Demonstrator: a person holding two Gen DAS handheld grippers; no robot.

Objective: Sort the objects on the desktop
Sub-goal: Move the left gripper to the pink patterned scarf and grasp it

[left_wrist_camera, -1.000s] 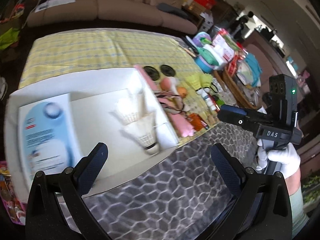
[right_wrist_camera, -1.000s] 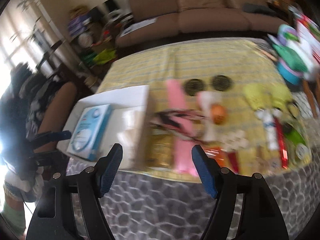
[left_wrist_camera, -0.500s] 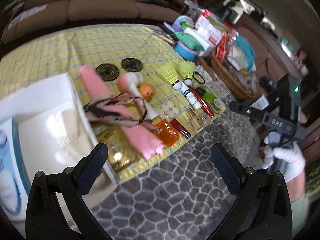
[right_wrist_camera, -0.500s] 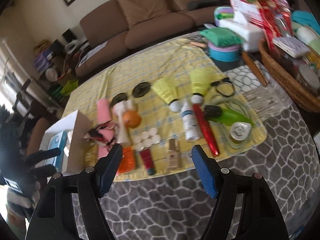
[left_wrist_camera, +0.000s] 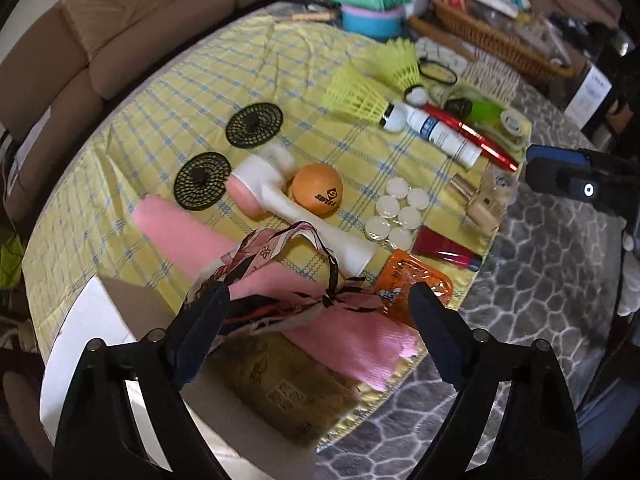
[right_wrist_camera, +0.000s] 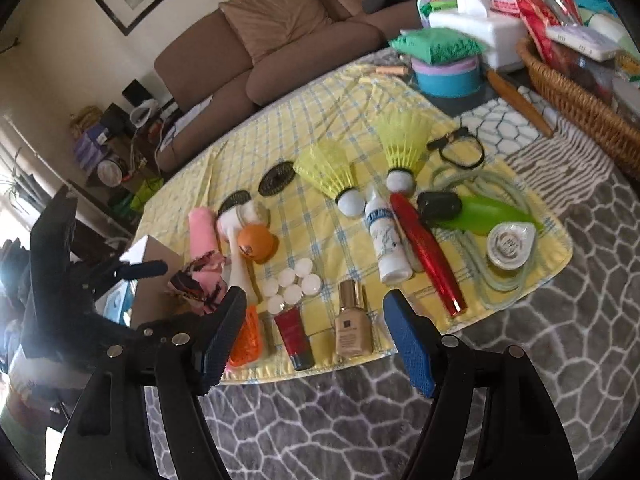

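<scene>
Small items lie on a yellow checked cloth (left_wrist_camera: 168, 128). My left gripper (left_wrist_camera: 320, 332) is open, low over a pink towel roll (left_wrist_camera: 188, 236) with a patterned scarf (left_wrist_camera: 260, 256) draped on it. Beyond them sit an orange ball (left_wrist_camera: 317, 191) and a white brush (left_wrist_camera: 276, 196). My right gripper (right_wrist_camera: 316, 332) is open at the cloth's near edge, with a foundation bottle (right_wrist_camera: 353, 330) and a red tube (right_wrist_camera: 295, 334) just ahead of its fingers. Two yellow shuttlecocks (right_wrist_camera: 328, 172) and a white bottle (right_wrist_camera: 387, 240) lie farther back.
A white box (left_wrist_camera: 92, 320) stands left of the cloth, with a gold packet (left_wrist_camera: 288, 384) beside it. A wicker basket (right_wrist_camera: 580, 92) and a blue bowl (right_wrist_camera: 446, 76) crowd the far right. Grey patterned table covering (right_wrist_camera: 320, 420) runs along the near edge. A brown sofa (right_wrist_camera: 280, 40) is behind.
Both views have swung right, away from the white box and onto the items on the cloth. The left gripper has dropped closer to the towel and scarf. Both grippers stay open.
</scene>
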